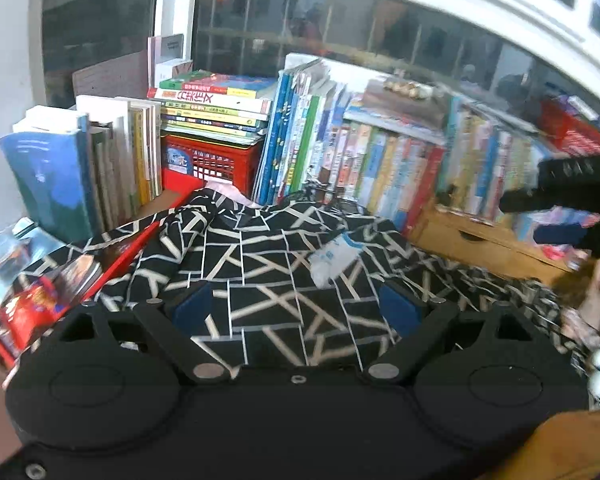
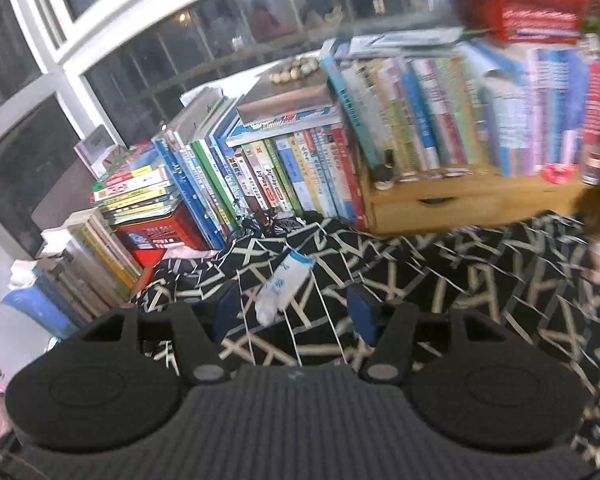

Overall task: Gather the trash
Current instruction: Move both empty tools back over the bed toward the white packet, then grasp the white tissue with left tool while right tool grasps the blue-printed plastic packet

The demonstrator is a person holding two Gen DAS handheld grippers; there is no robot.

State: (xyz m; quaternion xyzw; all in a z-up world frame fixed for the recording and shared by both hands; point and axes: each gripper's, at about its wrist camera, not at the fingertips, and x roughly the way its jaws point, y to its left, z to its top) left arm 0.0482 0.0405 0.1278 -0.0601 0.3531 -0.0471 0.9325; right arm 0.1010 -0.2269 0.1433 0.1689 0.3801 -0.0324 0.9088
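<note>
Both pairs of blue-padded fingers stand spread with nothing between them: the right gripper (image 2: pixel 294 312) points down at a crumpled white-and-blue plastic wrapper (image 2: pixel 281 286), the left gripper (image 1: pixel 296 308) at the same wrapper (image 1: pixel 334 256) from the other side. It lies just beyond the fingertips on the black cloth with pale crossing lines (image 1: pixel 260 264) that drapes the table, near the rows of books (image 2: pixel 300 176) and the red crate (image 1: pixel 214 160). To take it well, I judge one gripper should come down over its middle and pinch plastic only — not a fold of cloth. Motion blur smears the right-hand shelves, and the wrapper's print is unreadable.
</note>
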